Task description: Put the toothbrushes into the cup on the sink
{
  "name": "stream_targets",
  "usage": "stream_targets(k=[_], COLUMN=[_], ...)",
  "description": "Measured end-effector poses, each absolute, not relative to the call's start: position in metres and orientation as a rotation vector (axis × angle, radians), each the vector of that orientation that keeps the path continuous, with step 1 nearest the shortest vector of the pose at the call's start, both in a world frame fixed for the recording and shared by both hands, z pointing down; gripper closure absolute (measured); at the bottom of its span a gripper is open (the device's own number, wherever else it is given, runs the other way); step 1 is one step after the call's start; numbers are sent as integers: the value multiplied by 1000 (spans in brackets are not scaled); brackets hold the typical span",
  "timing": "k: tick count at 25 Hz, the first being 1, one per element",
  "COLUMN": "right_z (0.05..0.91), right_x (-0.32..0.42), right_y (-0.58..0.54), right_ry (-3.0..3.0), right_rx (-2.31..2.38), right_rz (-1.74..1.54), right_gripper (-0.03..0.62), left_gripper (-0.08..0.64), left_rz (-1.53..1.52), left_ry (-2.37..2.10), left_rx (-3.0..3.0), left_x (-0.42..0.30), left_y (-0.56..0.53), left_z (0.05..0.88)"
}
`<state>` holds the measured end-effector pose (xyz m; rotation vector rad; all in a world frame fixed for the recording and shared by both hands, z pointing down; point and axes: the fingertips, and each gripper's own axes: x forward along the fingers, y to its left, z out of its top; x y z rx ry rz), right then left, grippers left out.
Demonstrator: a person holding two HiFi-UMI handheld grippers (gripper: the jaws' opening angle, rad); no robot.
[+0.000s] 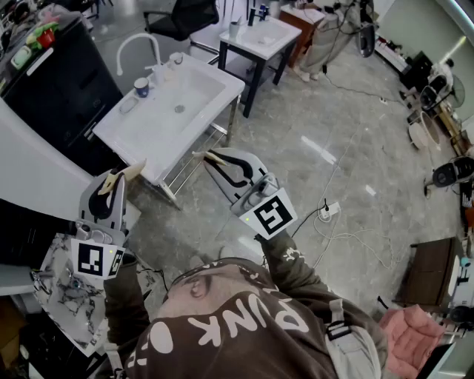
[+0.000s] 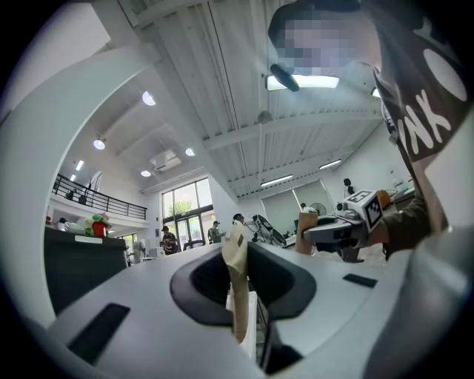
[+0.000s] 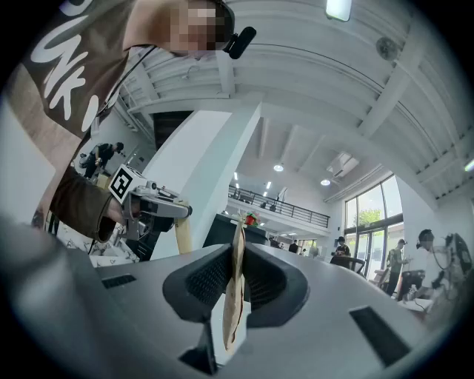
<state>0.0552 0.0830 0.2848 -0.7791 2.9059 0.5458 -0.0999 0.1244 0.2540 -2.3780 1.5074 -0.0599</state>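
In the head view a white sink [image 1: 194, 104] on a metal frame stands ahead at the upper left, with a curved white faucet [image 1: 138, 44]. A small blue-and-white cup [image 1: 141, 87] sits on its rim near the faucet. Other small pale items beside it are too small to tell apart, and I cannot make out any toothbrush. My left gripper [image 1: 123, 175] is held low, near the sink's front corner, shut and empty. My right gripper [image 1: 203, 155] is to its right, just off the sink's front edge, also shut and empty. Both gripper views tilt up at the ceiling, pads [image 2: 237, 244] [image 3: 238, 237] pressed together.
A second white table [image 1: 261, 35] and a black office chair [image 1: 181, 16] stand beyond the sink. A black cabinet [image 1: 59, 85] is at the left. Cables and a power strip [image 1: 327, 213] lie on the stone floor at the right. A marble-patterned slab [image 1: 65, 290] is at the lower left.
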Motion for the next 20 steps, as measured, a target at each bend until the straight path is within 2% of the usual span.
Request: stream_targets(k=[20], right_z=[280], right_x=[37], right_y=[74], right_ry=[2879], right_rx=[-762], right_rz=[499], right_gripper=[535], left_gripper=[508], left_rz=[-36], left_ry=[1515], left_rx=[-2380], left_x=[-121], left_y=[116], left_z=[257])
